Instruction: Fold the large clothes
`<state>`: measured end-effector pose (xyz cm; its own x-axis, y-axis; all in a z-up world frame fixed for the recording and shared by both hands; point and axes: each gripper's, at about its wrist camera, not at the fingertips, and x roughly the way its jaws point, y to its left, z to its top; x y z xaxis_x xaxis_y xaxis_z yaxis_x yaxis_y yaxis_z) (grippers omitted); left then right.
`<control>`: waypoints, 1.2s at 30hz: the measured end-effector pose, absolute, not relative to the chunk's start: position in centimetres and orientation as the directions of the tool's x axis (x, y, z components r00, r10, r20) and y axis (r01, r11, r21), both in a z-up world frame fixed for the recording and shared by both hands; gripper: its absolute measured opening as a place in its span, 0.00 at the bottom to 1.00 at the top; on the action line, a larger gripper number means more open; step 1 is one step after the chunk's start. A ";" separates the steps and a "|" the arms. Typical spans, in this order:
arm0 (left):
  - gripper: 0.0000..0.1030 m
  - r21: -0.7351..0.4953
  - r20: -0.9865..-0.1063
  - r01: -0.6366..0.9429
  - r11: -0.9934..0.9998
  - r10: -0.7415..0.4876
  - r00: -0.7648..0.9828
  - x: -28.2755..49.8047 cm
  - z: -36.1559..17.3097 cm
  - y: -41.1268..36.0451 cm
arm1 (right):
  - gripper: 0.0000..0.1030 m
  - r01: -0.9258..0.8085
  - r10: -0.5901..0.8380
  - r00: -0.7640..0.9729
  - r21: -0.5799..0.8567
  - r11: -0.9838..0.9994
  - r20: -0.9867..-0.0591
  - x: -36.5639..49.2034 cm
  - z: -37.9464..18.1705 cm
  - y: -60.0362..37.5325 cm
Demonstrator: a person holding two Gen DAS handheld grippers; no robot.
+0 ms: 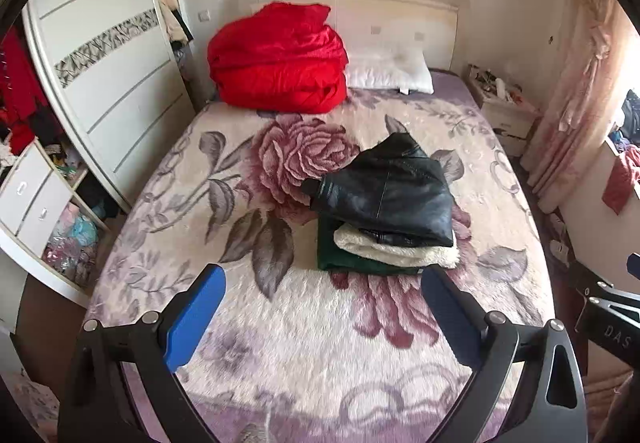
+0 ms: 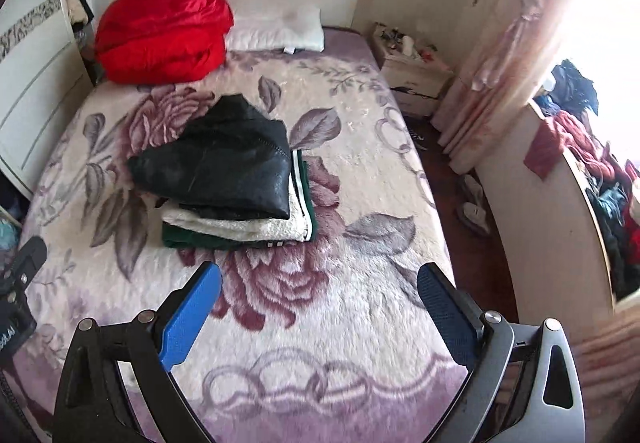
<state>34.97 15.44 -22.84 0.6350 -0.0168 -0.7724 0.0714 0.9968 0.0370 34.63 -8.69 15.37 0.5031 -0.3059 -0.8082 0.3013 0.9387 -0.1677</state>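
Observation:
A stack of folded clothes lies mid-bed: a black leather jacket (image 1: 390,189) on top, a cream fleece garment (image 1: 396,249) under it, a dark green garment (image 1: 348,259) at the bottom. The stack also shows in the right wrist view, with the jacket (image 2: 224,167) uppermost. My left gripper (image 1: 322,289) is open and empty, held above the bed's near end, short of the stack. My right gripper (image 2: 318,289) is open and empty, to the right of the stack and nearer the foot. The right gripper's body shows at the left view's right edge (image 1: 608,307).
The bed has a floral blanket (image 1: 280,343). A red quilt (image 1: 280,59) and white pillow (image 1: 390,73) lie at the headboard. A wardrobe (image 1: 100,83) stands left, a nightstand (image 2: 416,75) and curtain (image 2: 500,55) right, with a cluttered ledge of clothes (image 2: 592,171).

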 end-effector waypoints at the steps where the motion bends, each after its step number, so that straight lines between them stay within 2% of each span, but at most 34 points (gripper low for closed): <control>1: 0.97 0.036 -0.768 0.068 0.997 -0.016 0.641 33.8 -21.8 15.6 | 0.97 0.304 -0.300 0.514 -0.157 0.940 -0.804 33.2 16.6 -8.6; 10: 0.97 0.022 -0.703 0.047 0.999 -0.017 0.711 24.1 -14.4 17.0 | 0.97 0.290 -0.313 0.631 -0.158 0.944 -0.710 20.5 27.5 -6.4; 16: 0.97 0.026 -0.675 0.062 0.998 -0.028 0.738 19.4 -12.0 17.2 | 0.97 0.286 -0.304 0.677 -0.141 0.948 -0.670 13.7 32.2 -5.4; 25: 0.97 0.013 -0.653 0.061 0.998 -0.038 0.756 15.1 -10.2 17.7 | 0.97 0.273 -0.300 0.709 -0.144 0.951 -0.638 7.2 35.1 -4.5; 35: 0.98 0.015 -0.617 0.050 0.999 -0.030 0.787 13.0 -9.3 18.0 | 0.97 0.252 -0.279 0.731 -0.133 0.959 -0.623 4.9 36.2 -4.3; 36: 0.99 0.018 -0.615 0.050 0.999 -0.028 0.788 12.9 -9.3 18.0 | 1.00 0.252 -0.276 0.734 -0.129 0.959 -0.621 4.7 36.3 -4.2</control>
<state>12.92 18.03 -9.25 0.7884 -0.0283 -0.6146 0.0497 0.9986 0.0178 4.67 -4.25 36.32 0.7336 -0.2764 -0.6208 0.2518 0.9591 -0.1294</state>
